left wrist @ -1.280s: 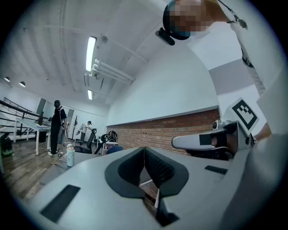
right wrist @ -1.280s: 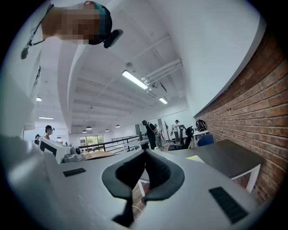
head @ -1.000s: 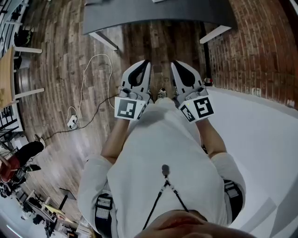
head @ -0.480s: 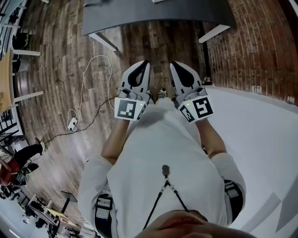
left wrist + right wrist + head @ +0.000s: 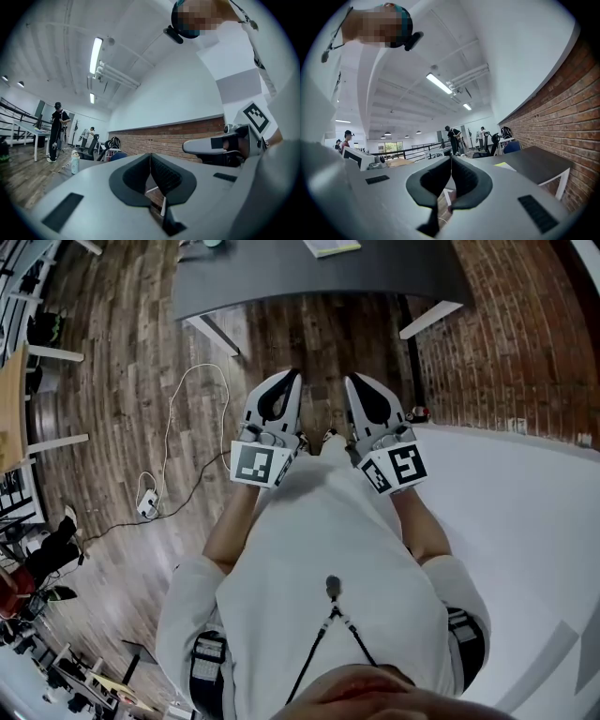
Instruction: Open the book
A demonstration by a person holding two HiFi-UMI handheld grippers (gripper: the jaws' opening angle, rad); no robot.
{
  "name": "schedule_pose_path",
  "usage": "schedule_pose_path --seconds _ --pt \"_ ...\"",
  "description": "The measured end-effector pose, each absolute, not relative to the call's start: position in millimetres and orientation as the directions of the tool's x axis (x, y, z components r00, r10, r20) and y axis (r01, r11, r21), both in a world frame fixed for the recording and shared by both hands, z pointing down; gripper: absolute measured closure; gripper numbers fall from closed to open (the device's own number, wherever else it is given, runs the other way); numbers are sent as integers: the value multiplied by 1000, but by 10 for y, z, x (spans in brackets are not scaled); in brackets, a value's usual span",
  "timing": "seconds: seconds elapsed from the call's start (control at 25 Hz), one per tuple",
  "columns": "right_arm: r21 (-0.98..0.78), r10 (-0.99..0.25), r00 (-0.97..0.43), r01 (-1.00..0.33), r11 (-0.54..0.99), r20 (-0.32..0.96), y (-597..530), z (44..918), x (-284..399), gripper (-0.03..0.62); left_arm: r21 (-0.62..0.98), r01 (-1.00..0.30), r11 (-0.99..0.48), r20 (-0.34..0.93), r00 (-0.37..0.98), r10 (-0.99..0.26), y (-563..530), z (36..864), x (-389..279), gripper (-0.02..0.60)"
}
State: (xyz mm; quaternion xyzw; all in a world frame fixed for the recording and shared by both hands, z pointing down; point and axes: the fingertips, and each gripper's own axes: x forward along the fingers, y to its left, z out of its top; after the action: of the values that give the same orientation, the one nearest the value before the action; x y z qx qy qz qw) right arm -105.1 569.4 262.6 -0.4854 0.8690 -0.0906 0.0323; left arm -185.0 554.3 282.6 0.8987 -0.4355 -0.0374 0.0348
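The left tool [image 5: 291, 379] and the right tool [image 5: 352, 381] are held level just in front of the person's shirt, both clenched on nothing. Past them is wooden floor [image 5: 319, 334]. Farther ahead the book [image 5: 330, 247] lies flat on the dark surface [image 5: 281, 273], well apart from both tools. A good approach would be to step close first, then spread one tool's jaws at the cover's edge.
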Motion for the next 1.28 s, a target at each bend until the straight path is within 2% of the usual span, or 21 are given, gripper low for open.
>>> schedule_pose_path --seconds 0.6,1.28 --pt "-217 -879 -472 -867 448 74 5317 2739 -924 557 94 -784 -613 -40 613 -789 5253 2867 -1910 558" --pt "-238 -853 -516 -840 487 79 4027 2890 -501 557 80 -793 -604 -23 604 -797 4011 2935 -1432 558"
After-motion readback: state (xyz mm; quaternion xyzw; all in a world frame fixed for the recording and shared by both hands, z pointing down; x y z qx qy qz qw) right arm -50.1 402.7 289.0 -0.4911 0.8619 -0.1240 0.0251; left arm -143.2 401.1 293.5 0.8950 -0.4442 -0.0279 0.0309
